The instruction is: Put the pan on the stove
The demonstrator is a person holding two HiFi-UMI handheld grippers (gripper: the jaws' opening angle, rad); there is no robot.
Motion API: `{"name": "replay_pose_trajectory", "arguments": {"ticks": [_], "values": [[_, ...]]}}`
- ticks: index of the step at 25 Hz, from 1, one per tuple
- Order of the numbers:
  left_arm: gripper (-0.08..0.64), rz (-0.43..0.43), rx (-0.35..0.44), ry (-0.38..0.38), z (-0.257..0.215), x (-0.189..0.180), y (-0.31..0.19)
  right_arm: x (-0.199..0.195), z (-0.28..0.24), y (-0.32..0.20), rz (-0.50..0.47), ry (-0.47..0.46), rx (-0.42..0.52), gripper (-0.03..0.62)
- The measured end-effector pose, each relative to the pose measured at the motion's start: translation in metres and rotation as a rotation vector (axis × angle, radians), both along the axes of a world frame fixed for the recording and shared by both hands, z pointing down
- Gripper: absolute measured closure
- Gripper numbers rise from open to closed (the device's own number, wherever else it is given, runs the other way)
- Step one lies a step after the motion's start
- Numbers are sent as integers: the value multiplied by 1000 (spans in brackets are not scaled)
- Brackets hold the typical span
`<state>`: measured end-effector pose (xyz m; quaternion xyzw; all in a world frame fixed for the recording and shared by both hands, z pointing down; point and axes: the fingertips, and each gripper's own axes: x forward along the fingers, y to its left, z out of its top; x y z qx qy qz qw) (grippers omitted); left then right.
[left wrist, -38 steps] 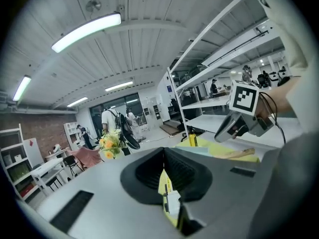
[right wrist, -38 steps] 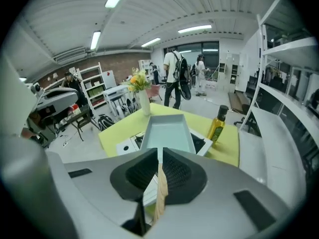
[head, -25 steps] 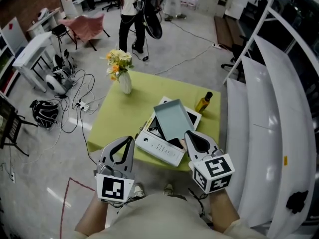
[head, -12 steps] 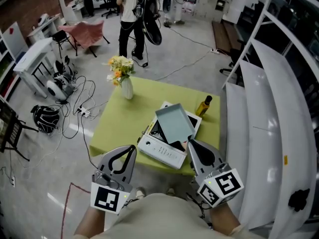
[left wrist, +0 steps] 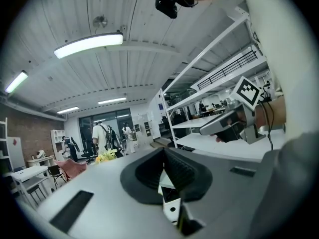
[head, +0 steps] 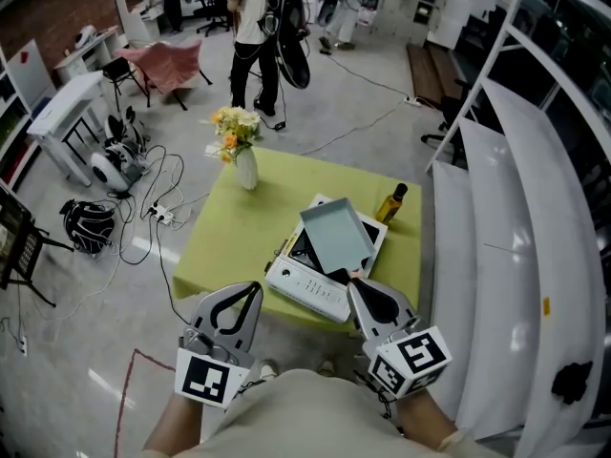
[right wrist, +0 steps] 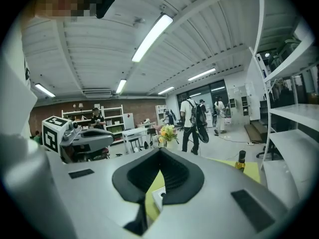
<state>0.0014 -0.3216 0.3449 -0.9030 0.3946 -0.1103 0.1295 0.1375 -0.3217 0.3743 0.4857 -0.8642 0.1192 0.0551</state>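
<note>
A flat grey-blue rectangular pan (head: 336, 238) lies slightly askew on the black top of the white stove (head: 307, 292), which stands at the near right of the yellow-green table (head: 232, 225). My right gripper (head: 351, 283) is shut and holds nothing, just short of the stove's near right corner and close to the pan's near end. My left gripper (head: 255, 287) hangs shut and bare over the table's near edge, left of the stove. In the right gripper view the shut gripper (right wrist: 160, 151) frames a white stove corner (right wrist: 160, 196). The left gripper (left wrist: 163, 151) frames it too.
A yellow oil bottle (head: 389, 201) stands right of the stove. A white vase of flowers (head: 239, 151) is at the table's far left corner. White shelving (head: 520, 218) runs along the right. Cables and gear (head: 115, 175) lie on the floor left; people (head: 256, 27) stand beyond.
Both grippers have drawn back a little toward me from the table. The right one now sits lower in the head view, farther from the pan. The pan and stove have not moved.
</note>
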Motion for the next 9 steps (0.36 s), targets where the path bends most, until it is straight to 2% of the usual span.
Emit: {"name": "replay_pose_trajectory", "arguments": {"ticks": [2,6,9], "values": [[552,-1,-8,6,1,0,2,-1,0,0,1,5,-2,586],[552,-8,-4,-1,2,-2,4,-2,-2,0,13,81,32,586],[552,-31,-9,7,3,-8,3,-3,-8,0,10,73,46,586]]}}
